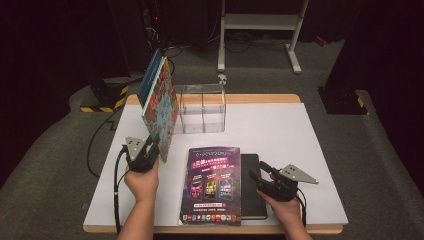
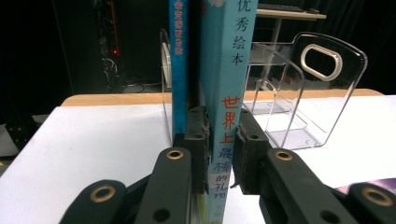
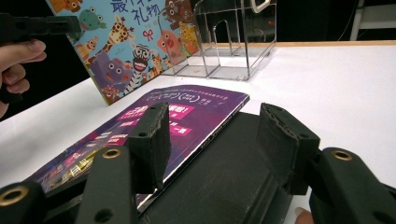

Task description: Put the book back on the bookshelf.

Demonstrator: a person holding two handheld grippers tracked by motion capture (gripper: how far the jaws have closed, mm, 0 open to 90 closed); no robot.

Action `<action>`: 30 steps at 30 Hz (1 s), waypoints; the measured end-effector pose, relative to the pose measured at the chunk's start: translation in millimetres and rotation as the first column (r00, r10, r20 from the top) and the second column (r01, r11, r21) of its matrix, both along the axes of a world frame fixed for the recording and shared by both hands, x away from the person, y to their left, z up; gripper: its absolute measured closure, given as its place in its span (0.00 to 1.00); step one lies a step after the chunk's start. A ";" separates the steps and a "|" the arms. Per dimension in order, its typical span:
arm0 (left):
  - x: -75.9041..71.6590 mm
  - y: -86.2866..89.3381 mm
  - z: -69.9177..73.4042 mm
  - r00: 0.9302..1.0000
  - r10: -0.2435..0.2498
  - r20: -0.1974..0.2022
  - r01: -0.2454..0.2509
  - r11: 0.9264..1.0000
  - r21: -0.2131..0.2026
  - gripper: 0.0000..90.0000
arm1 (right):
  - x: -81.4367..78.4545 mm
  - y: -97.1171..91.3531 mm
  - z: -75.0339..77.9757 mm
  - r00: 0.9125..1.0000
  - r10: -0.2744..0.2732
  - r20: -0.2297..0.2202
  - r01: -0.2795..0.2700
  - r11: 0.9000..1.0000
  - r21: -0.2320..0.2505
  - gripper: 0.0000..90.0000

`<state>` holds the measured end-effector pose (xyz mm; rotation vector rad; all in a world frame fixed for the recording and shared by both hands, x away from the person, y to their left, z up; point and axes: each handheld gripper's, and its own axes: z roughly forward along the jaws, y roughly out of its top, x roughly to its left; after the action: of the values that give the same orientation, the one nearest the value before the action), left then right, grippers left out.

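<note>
Picture book [image 1: 161, 102], upright and tilted above the white table [image 1: 300, 130], is clamped at its spine between the left gripper's [image 1: 145, 150] jaws. Nearer, the right gripper [image 1: 262, 177] rests with jaws apart over a black notebook [image 1: 252, 165] beside a purple magazine [image 1: 212, 185]. Beyond stands a clear acrylic organiser [image 1: 202, 107].

Picture book [image 1: 161, 102]: blue spine with red and black characters, cover crowded with multicoloured cartoon animals. Magazine [image 1: 212, 184]: purple cover, pink-red lettering, coloured icons along lower edge. Notebook [image 1: 252, 186]: plain black. Organiser [image 1: 202, 107]: clear, colourless. Table [image 1: 280, 130]: white top, wood edge.
</note>
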<state>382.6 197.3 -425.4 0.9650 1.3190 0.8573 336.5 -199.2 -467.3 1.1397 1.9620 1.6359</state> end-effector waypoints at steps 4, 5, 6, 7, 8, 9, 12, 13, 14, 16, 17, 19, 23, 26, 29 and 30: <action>0.7 2.6 -0.1 1.000 0.009 0.000 -0.009 1.000 -0.003 0.86 | -0.5 0.7 -0.2 1.000 0.003 0.000 -0.003 1.000 -0.004 0.49; 0.4 2.8 0.0 1.000 0.011 0.005 -0.011 1.000 -0.001 0.84 | -0.6 0.9 -0.2 1.000 0.003 -0.001 -0.003 1.000 -0.004 0.49; -0.2 3.2 0.1 1.000 0.012 0.005 -0.012 1.000 0.008 0.81 | -0.5 1.0 -0.2 1.000 0.002 -0.001 -0.002 1.000 -0.004 0.49; -0.5 3.2 0.2 1.000 0.011 0.008 -0.011 1.000 0.009 0.80 | -0.3 1.1 -0.3 1.000 0.003 -0.002 -0.003 1.000 -0.004 0.49; -0.7 3.2 0.1 1.000 0.012 0.009 -0.012 1.000 0.010 0.78 | -0.2 1.1 -0.4 1.000 0.003 -0.001 -0.003 1.000 -0.005 0.49; -1.0 3.3 0.0 1.000 0.014 0.011 -0.014 1.000 0.014 0.77 | -0.2 1.2 -0.4 1.000 0.003 -0.001 -0.003 1.000 -0.006 0.49; -2.8 5.1 -1.6 1.000 0.012 -0.001 -0.012 1.000 0.013 0.71 | -0.3 1.6 -0.5 1.000 0.004 -0.001 -0.004 1.000 -0.007 0.48; -4.0 4.9 -2.8 1.000 0.010 -0.002 -0.010 1.000 0.017 0.71 | -0.4 1.8 -0.5 1.000 0.005 -0.002 -0.005 1.000 -0.007 0.48; -6.0 5.1 -4.3 1.000 0.006 -0.004 -0.006 1.000 0.027 0.70 | -0.4 2.0 -0.5 1.000 0.006 -0.001 -0.006 1.000 -0.008 0.48; -8.0 5.1 -6.1 1.000 -0.002 -0.009 0.003 1.000 0.026 0.69 | -0.4 2.4 -0.6 1.000 0.006 -0.001 -0.006 1.000 -0.012 0.48; -9.1 5.2 -7.3 1.000 -0.006 -0.011 0.006 1.000 0.026 0.69 | -0.5 2.5 -0.7 1.000 0.006 -0.001 -0.007 1.000 -0.014 0.48; -10.3 5.3 -10.2 1.000 -0.007 -0.021 0.008 0.999 0.033 0.69 | -0.6 2.8 -0.7 1.000 0.006 0.000 -0.006 1.000 -0.017 0.48; -12.8 4.6 -15.8 0.999 -0.020 -0.040 0.021 0.999 0.041 0.68 | -1.1 3.0 -0.5 1.000 0.003 0.001 -0.003 1.000 -0.019 0.48; -15.1 4.7 -18.1 0.998 -0.031 -0.047 0.033 0.999 0.038 0.68 | -1.1 2.8 -0.6 1.000 0.000 0.001 0.000 1.000 -0.021 0.48; -17.6 4.9 -20.6 0.998 -0.039 -0.055 0.042 0.998 0.048 0.67 | -1.0 3.0 -1.0 1.000 0.000 -0.001 0.000 1.000 -0.023 0.48; -18.1 5.2 -21.4 0.997 -0.040 -0.059 0.043 0.998 0.048 0.67 | -0.9 3.0 -1.2 1.000 0.001 -0.001 -0.001 1.000 -0.023 0.48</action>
<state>364.4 202.5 -446.8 1.0587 1.3282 0.8387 335.6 -196.2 -468.4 1.1317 1.9775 1.6086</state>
